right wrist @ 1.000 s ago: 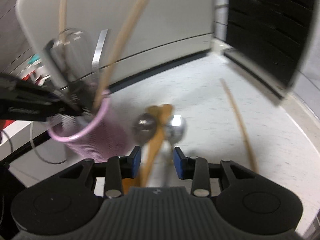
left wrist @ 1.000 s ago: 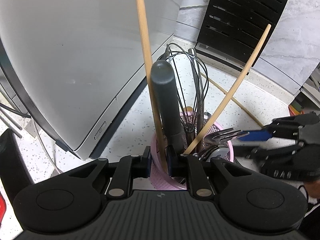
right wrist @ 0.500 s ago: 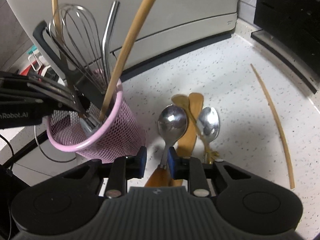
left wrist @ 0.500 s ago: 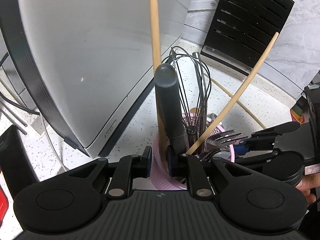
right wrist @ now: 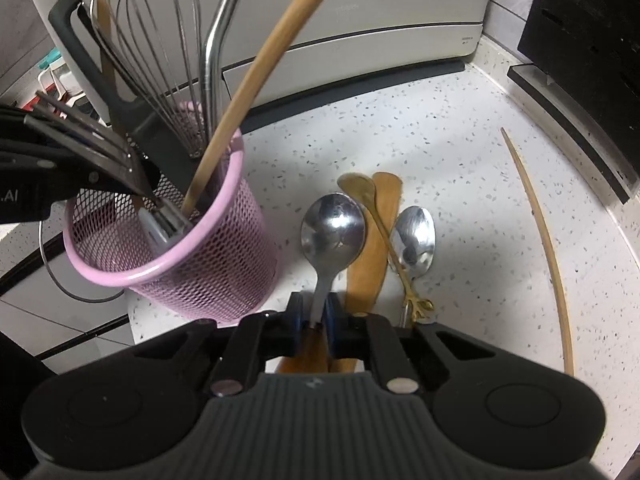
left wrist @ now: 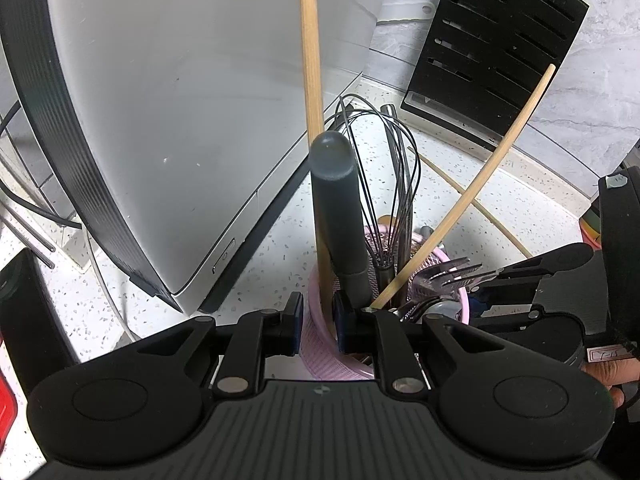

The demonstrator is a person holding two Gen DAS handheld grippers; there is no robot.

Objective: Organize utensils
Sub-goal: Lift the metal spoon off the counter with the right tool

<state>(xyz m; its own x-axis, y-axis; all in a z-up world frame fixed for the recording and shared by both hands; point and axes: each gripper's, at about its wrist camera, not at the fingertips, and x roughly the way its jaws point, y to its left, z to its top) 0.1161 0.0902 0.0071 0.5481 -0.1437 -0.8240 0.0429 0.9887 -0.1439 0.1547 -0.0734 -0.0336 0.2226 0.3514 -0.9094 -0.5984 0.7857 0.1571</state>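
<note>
A pink mesh holder (right wrist: 208,264) stands on the speckled counter with a whisk (right wrist: 160,40), a grey-handled tool (left wrist: 340,208), forks (left wrist: 444,276) and wooden sticks in it. My left gripper (left wrist: 318,320) is shut on the holder's near rim (left wrist: 320,352). To the right of the holder lie a large steel spoon (right wrist: 334,232), a smaller steel spoon (right wrist: 414,240), a thin gold spoon (right wrist: 360,188) and a wooden spatula (right wrist: 372,264). My right gripper (right wrist: 316,316) points down at them, its jaws closing with the pads against the large spoon's handle.
A white appliance (left wrist: 180,100) stands just behind the holder, and a black slotted knife block (right wrist: 592,60) at the back right. A long thin wooden stick (right wrist: 548,240) lies on the counter to the right. A cable (left wrist: 108,300) runs along the left.
The right gripper came in lower over the utensils and its jaws narrowed onto the large spoon's handle. The left gripper kept its hold on the holder's rim.
</note>
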